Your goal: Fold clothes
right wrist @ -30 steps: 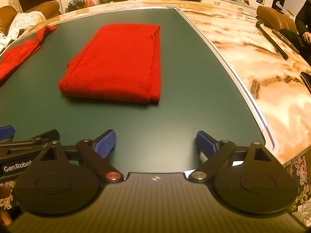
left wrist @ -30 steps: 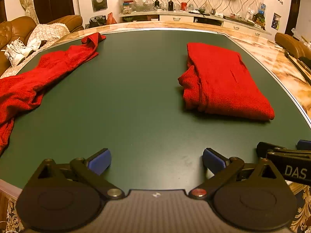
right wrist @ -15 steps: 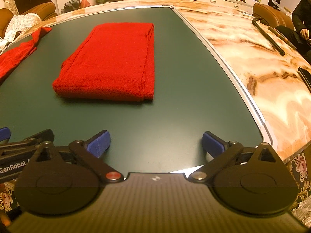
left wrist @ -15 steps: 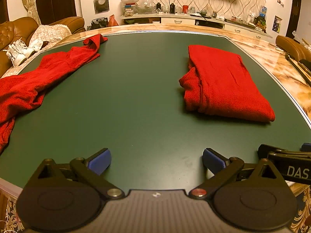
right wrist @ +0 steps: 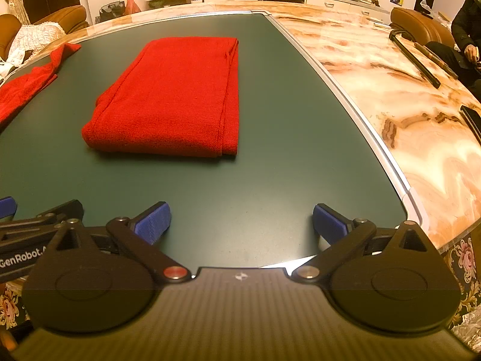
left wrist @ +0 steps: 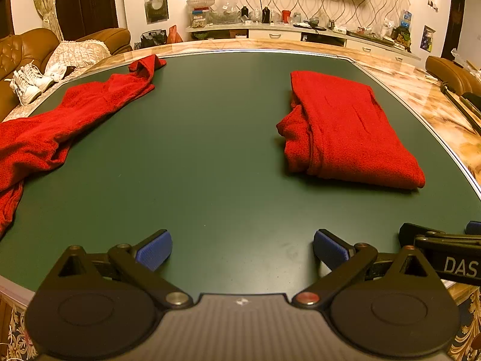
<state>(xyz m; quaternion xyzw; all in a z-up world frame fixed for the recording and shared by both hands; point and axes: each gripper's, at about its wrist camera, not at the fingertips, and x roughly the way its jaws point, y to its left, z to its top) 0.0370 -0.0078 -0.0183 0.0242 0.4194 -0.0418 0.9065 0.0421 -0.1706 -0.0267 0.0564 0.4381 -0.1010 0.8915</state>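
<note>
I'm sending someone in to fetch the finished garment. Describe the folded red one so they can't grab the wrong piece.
Start at the dark green table mat. On its right half, near the marble border, lies the folded red garment, a neat flat rectangle. The other red garment sprawls crumpled along the left edge, unfolded.

The left gripper (left wrist: 242, 249) has been tipped upward, so more of the room past the worktop's (left wrist: 216, 162) twelve o'clock edge is seen. The right gripper (right wrist: 240, 221) has been swung, shifting the folded red garment (right wrist: 171, 96) from eleven toward twelve o'clock.
</note>
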